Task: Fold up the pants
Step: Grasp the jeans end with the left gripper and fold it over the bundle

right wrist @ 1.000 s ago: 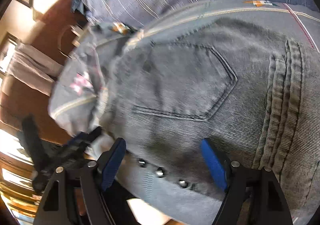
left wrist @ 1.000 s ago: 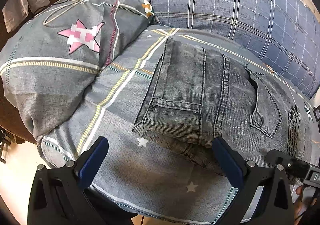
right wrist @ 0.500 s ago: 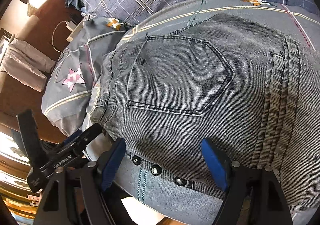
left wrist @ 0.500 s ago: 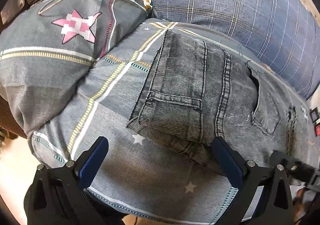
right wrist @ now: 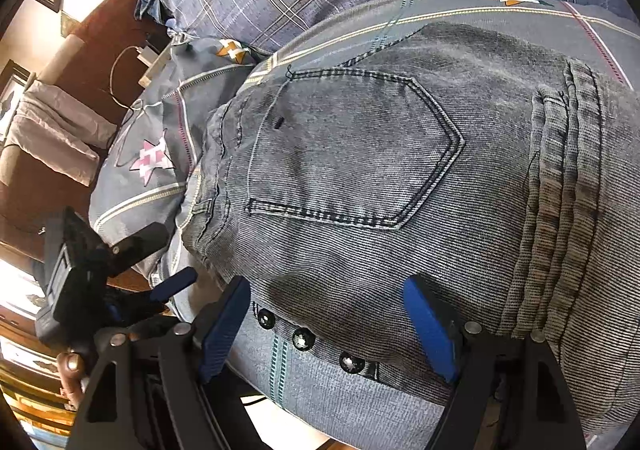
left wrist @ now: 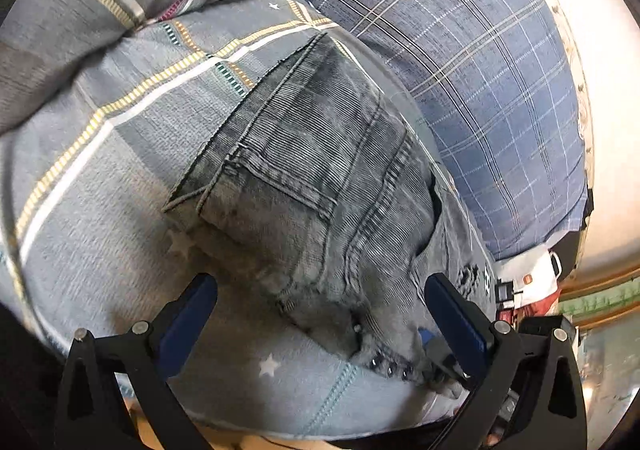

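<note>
Grey washed jeans [left wrist: 320, 177] lie folded on a grey patterned quilt [left wrist: 100, 177], the hem end toward the left wrist view. My left gripper [left wrist: 320, 302] hangs just above their near edge, tilted and open, pads clear of the cloth. In the right wrist view the jeans [right wrist: 352, 153] show a back pocket and a row of rivets at the near edge. My right gripper [right wrist: 328, 314] is open wide astride that riveted edge, its pads not pressing the denim. The left gripper [right wrist: 120, 274] appears there at lower left, beside the folded end.
A blue plaid pillow [left wrist: 460, 69] lies behind the jeans, and a grey pillow with a pink star [right wrist: 152, 157] to their left. Past the bed's edge stand a brown wooden surface with a charger and cable [right wrist: 136, 57] and a folded grey cloth [right wrist: 52, 129].
The left gripper has rolled and sunk closer to the jeans' near edge, so the jeans now sit slanted in its view. The right gripper has stayed over the riveted edge; its picture went from blurred to sharp.
</note>
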Available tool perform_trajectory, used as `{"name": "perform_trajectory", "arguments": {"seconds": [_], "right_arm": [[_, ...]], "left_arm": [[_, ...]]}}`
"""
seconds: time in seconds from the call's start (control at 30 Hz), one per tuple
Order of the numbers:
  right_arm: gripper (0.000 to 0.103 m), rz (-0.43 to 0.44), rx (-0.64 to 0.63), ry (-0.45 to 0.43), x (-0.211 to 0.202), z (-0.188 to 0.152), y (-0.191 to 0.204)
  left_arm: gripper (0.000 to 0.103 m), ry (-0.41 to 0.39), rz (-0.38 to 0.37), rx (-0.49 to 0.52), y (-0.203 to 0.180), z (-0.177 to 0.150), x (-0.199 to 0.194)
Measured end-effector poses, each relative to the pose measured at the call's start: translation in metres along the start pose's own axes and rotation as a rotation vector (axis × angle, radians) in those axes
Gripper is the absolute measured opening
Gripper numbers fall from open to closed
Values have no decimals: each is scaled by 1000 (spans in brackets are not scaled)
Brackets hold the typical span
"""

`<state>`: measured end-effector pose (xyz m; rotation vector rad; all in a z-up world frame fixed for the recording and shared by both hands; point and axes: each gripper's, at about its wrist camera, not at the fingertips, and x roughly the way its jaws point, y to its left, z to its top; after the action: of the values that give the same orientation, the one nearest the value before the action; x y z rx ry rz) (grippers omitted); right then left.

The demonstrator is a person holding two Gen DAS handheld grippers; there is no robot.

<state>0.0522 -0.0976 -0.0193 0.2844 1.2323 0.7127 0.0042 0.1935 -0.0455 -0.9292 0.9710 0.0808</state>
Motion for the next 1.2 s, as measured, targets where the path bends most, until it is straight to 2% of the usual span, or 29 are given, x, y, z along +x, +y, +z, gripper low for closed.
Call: {"name": "perform_trajectory", "arguments": {"seconds": [0.17,0.27,0.3,0.33,0.37,0.43,0.63,0.7,0.73,0.87,1.03,1.1,1.13,1.2], "right_arm": [[82,6,-5,-5,-2,-2,-1],[82,7,-5,-5,-2,-2,-1],[82,6,-7,-5,-2,-2,-1],[82,4,-10,-5,-2,-2,-1],[82,3,-12,-7,-2,-2,-1],[82,-3,-16,-7,-2,-2,-1],[82,-55,-31,22,0,2,10],[82,-29,-37,13,-6,8,17],[82,3,-43,-13,-14,16,23],[82,28,-37,-67,-23,56,32],[82,73,75,8,18,104,11],[83,80,134,108,53,105,-5],[84,90,123,83,54,104,-5],[84,79,116,98,48,105,1]], "left_arm": [[102,-33,-1,4,-8,2,4],[79,-58,25,-28,-6,6,4],[67,-71,37,-45,-4,7,4],[46,-77,55,-50,-3,8,4],[37,-80,85,-51,-1,8,3],[32,-87,90,-57,0,7,4],[26,-119,161,17,-13,-2,1],[25,-123,171,37,-14,-3,0],[24,-125,179,51,-16,-3,1],[24,-139,204,91,-19,0,5],[24,-140,215,125,-21,-2,4],[24,-141,223,138,-22,-1,6],[24,-141,223,141,-22,-1,6],[24,-141,226,143,-22,-1,7]]}}
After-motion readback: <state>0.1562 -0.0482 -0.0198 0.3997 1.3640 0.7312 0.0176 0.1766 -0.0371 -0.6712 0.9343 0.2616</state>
